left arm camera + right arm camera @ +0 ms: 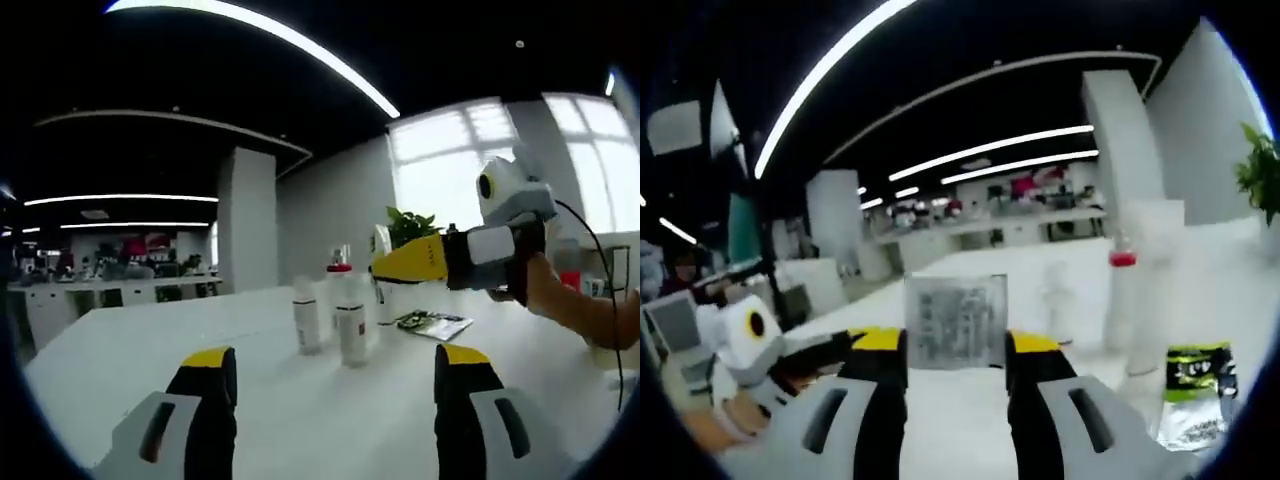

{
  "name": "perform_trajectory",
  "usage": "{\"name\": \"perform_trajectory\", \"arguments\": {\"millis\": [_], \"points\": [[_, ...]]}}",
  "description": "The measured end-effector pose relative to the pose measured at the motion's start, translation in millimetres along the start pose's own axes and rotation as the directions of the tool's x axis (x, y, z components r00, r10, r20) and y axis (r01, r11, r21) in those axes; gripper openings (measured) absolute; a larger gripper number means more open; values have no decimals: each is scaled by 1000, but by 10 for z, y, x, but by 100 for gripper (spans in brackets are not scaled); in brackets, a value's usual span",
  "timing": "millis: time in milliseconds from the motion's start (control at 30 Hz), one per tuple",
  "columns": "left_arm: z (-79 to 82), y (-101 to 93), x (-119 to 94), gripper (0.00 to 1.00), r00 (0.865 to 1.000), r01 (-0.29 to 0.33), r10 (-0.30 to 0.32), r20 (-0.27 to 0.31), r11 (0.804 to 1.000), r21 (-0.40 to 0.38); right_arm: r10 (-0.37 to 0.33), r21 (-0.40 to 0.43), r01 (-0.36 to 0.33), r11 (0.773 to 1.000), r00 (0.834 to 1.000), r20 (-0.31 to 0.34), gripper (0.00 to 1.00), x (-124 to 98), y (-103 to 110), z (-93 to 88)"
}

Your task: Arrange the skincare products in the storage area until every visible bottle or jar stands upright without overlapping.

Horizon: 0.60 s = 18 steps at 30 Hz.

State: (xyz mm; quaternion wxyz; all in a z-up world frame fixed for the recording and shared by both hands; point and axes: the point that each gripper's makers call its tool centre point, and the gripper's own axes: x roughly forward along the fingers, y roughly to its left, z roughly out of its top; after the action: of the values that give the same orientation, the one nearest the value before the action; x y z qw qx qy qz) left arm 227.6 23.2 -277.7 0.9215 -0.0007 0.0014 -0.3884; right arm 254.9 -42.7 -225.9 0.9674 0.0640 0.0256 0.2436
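My right gripper (956,352) is shut on a clear, square-sided bottle (955,320) with grey print, held up above the white table (150,350). In the left gripper view the right gripper (392,264) reaches in from the right, a person's hand behind it, with something white at its yellow tip. Two small white bottles (306,315) (351,326) stand upright mid-table, a taller red-capped bottle (339,284) just behind them. My left gripper (335,400) hangs open low over the near table, nothing between its fingers. The red-capped bottle (1121,300) also stands right of the held bottle.
A green-and-black sachet (1196,396) lies flat on the table, also seen as the sachet (434,324) right of the bottles. A potted plant (410,225) stands by the window. The left gripper (760,350) shows at lower left. Desks and a pillar lie behind.
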Motion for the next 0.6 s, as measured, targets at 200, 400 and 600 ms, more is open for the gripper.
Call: {"name": "perform_trajectory", "arguments": {"millis": [200,400,600], "points": [[-12,11,-24,63,1000,-3,3,4,1000,1,18,-10,-17,1000,996,89,37,12,1,-61],[-32,12,-37,50,1000,-9,9,-1,1000,5,30,-26,-29,999,999,41,37,-26,68,-215],[-15,-56,-48,40,1000,20,-20,7,999,-39,63,-125,-56,991,997,53,37,-101,283,-270]]}}
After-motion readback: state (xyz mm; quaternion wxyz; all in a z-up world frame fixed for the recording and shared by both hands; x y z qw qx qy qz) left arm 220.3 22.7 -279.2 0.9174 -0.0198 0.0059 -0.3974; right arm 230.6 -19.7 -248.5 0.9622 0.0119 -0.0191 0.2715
